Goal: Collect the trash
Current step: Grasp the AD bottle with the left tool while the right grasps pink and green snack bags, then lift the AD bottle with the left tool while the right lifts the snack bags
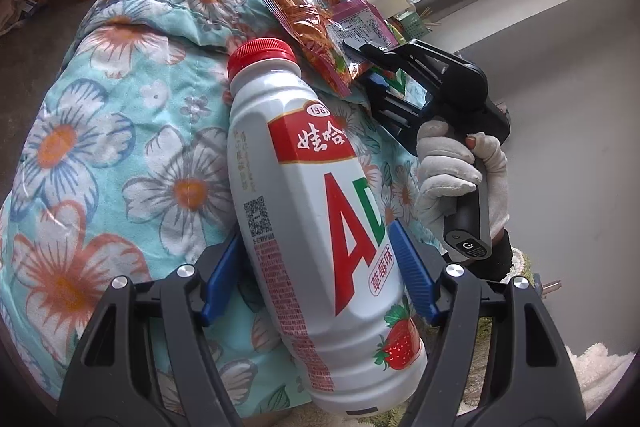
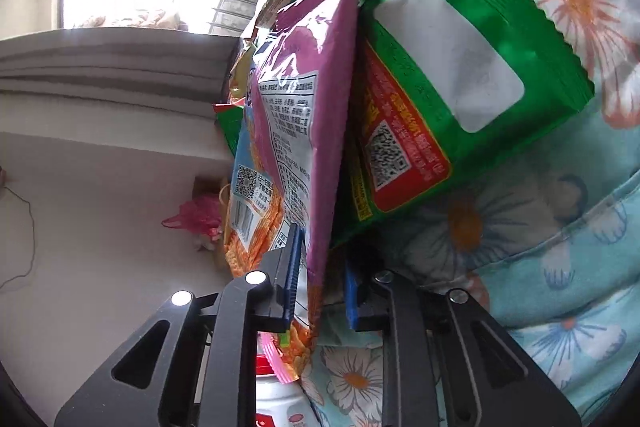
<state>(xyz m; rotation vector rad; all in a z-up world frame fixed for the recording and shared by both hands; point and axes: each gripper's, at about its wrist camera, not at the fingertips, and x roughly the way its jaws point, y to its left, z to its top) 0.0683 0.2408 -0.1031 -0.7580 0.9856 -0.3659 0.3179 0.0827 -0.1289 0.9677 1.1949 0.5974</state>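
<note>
Left wrist view: the left gripper [image 1: 316,291] is clamped on a white plastic bottle [image 1: 320,227], its 2 blue ribbed pads [image 1: 412,275] pressing the waist of the body, where the moulded shape narrows and gives a firm hold. The bottle is rigid and glossy, with a red screw cap [image 1: 262,55] and a strawberry label, and it tilts cap-away over a quilted floral duvet [image 1: 100,147] that is soft and rumpled. Beyond it a gloved right hand [image 1: 460,167] holds the right gripper [image 1: 376,67] at the edge of a crinkled orange snack wrapper [image 1: 316,23], part of a heap of loose packets on the duvet.

Right wrist view: the right gripper [image 2: 320,295] has its jaws around the lower edge of the thin purple-and-orange foil snack wrapper [image 2: 296,131]; whether they are fully closed on it I cannot tell. A green wrapper [image 2: 452,75] with a serrated seal lies just beside it on the duvet [image 2: 560,247]. Gripping by the edge suits such limp film.
</note>
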